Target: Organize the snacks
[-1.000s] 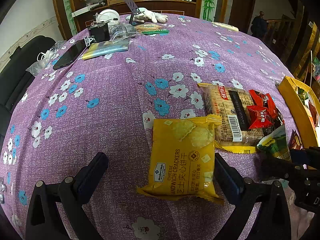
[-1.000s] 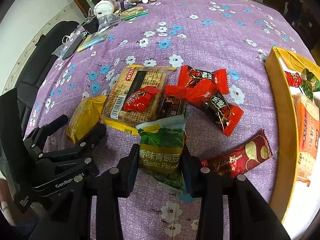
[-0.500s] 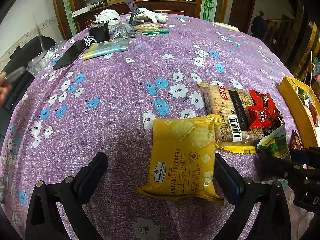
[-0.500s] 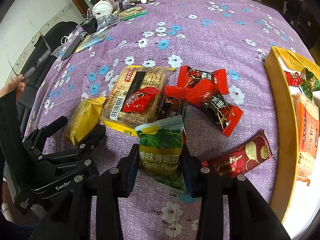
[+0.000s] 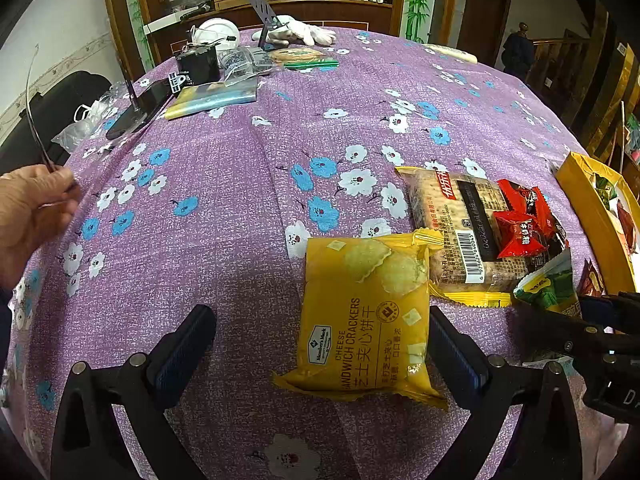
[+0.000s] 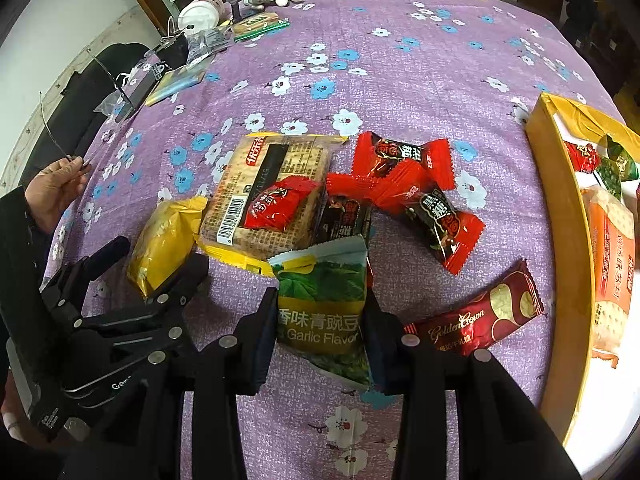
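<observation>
Snacks mostly lie loose on the tabletop [image 6: 400, 40]; few sit in our box [image 6: 560, 216]. Right claw [image 6: 322, 322] grips the pea bag [image 6: 324, 300]; left claw [image 5: 320, 344] gapes around the crackers [image 5: 362, 320].

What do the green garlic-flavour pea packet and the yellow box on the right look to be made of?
Green garlic-flavour pea packet: thin glossy plastic film, seemingly; it has a crimped, jagged top edge and sheen. Yellow box: likely matte cardboard, with stiff straight walls and a creased flap.
</observation>
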`<control>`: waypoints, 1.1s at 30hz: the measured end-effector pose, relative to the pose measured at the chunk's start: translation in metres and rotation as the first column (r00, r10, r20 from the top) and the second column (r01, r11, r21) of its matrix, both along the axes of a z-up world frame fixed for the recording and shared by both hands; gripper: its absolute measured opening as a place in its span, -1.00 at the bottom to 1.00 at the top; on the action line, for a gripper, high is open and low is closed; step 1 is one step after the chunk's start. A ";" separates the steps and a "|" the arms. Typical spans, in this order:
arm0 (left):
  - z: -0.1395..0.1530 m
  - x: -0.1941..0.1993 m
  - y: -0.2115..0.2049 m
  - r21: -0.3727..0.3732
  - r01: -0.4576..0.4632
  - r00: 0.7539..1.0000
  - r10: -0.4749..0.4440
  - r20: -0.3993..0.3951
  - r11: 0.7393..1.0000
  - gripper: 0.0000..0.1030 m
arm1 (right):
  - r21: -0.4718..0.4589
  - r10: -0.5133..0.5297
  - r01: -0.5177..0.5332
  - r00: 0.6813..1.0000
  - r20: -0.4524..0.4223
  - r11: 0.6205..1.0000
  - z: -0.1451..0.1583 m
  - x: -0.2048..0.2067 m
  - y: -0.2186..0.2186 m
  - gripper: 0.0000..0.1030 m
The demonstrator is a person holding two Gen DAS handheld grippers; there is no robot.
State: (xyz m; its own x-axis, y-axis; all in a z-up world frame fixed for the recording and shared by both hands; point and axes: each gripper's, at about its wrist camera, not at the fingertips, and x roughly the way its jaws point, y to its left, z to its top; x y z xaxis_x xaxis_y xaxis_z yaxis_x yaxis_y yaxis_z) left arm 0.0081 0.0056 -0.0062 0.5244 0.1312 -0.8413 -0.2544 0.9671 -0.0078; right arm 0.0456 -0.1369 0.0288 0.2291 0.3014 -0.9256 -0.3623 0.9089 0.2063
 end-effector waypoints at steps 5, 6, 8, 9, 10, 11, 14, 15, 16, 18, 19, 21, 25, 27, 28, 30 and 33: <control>0.000 0.000 0.000 0.000 0.000 1.000 0.000 0.000 1.000 1.00 | -0.001 0.005 -0.005 1.000 -0.001 1.000 0.000 -0.001 -0.001 -0.26; 0.000 0.000 0.000 0.000 0.000 1.000 0.000 0.000 1.000 1.00 | 0.003 0.003 -0.003 1.000 -0.002 1.000 0.000 -0.001 -0.001 -0.25; 0.000 0.000 0.000 0.000 0.000 1.000 0.000 0.000 1.000 1.00 | 0.008 0.002 -0.002 1.000 -0.004 1.000 0.000 0.000 -0.001 -0.24; 0.000 0.000 0.000 0.000 0.000 1.000 0.000 0.000 1.000 1.00 | 0.005 0.001 -0.001 1.000 -0.004 1.000 0.000 0.000 -0.001 -0.23; 0.000 0.000 0.000 0.000 0.000 1.000 0.000 0.000 1.000 1.00 | 0.002 0.000 0.000 1.000 -0.003 1.000 0.000 0.001 0.000 -0.23; 0.000 0.000 0.000 0.000 0.000 1.000 0.000 0.000 1.000 1.00 | -0.001 -0.002 0.002 1.000 -0.001 1.000 0.000 0.001 0.001 -0.23; 0.000 0.000 0.000 0.000 0.000 1.000 0.000 0.000 1.000 1.00 | -0.007 0.006 -0.006 1.000 0.005 1.000 0.000 0.001 0.002 -0.24; 0.000 0.000 0.000 0.000 0.000 1.000 0.000 0.000 1.000 1.00 | 0.000 0.002 -0.002 1.000 0.005 1.000 0.000 0.001 0.001 -0.27; 0.000 0.000 0.000 -0.001 0.000 1.000 0.000 0.000 1.000 1.00 | 0.007 -0.002 0.002 1.000 0.003 1.000 0.000 0.002 -0.001 -0.29; 0.000 0.000 -0.001 0.007 0.002 1.000 -0.002 -0.002 1.000 1.00 | 0.022 -0.007 0.007 1.000 -0.002 1.000 0.000 0.001 -0.004 -0.31; 0.000 0.000 0.001 -0.003 0.000 1.000 0.000 0.000 1.000 1.00 | 0.023 -0.008 0.008 1.000 -0.001 1.000 0.000 0.001 -0.004 -0.31; 0.000 0.000 -0.001 -0.001 0.001 1.000 -0.001 -0.001 1.000 1.00 | 0.023 -0.006 0.006 1.000 0.003 1.000 0.000 -0.003 -0.005 -0.31; 0.001 -0.001 -0.001 -0.001 0.001 1.000 -0.001 0.000 1.000 1.00 | 0.018 0.020 -0.020 1.000 0.008 1.000 0.001 -0.012 -0.006 -0.32; 0.002 -0.001 -0.002 -0.001 0.001 1.000 -0.001 -0.001 1.000 1.00 | 0.023 0.025 -0.025 1.000 -0.001 0.999 0.002 -0.015 -0.009 -0.32; 0.002 -0.001 -0.002 -0.001 0.001 1.000 -0.001 -0.001 1.000 1.00 | 0.028 0.025 -0.025 1.000 -0.006 0.999 0.002 -0.018 -0.012 -0.32; 0.001 0.000 -0.002 -0.001 0.001 1.000 -0.001 -0.001 1.000 1.00 | 0.034 0.026 -0.026 1.000 -0.012 0.999 0.002 -0.022 -0.017 -0.32; 0.001 0.000 -0.002 -0.001 0.001 1.000 -0.001 -0.001 1.000 1.00 | 0.045 0.024 -0.023 1.000 -0.020 0.999 0.002 -0.025 -0.024 -0.32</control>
State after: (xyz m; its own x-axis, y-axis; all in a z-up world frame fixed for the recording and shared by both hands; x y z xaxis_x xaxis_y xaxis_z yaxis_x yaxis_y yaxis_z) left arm 0.0076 0.0040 -0.0051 0.5236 0.1299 -0.8420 -0.2536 0.9673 -0.0084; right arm 0.0206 -0.1613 0.0306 0.2029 0.3478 -0.9153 -0.3789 0.8899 0.2542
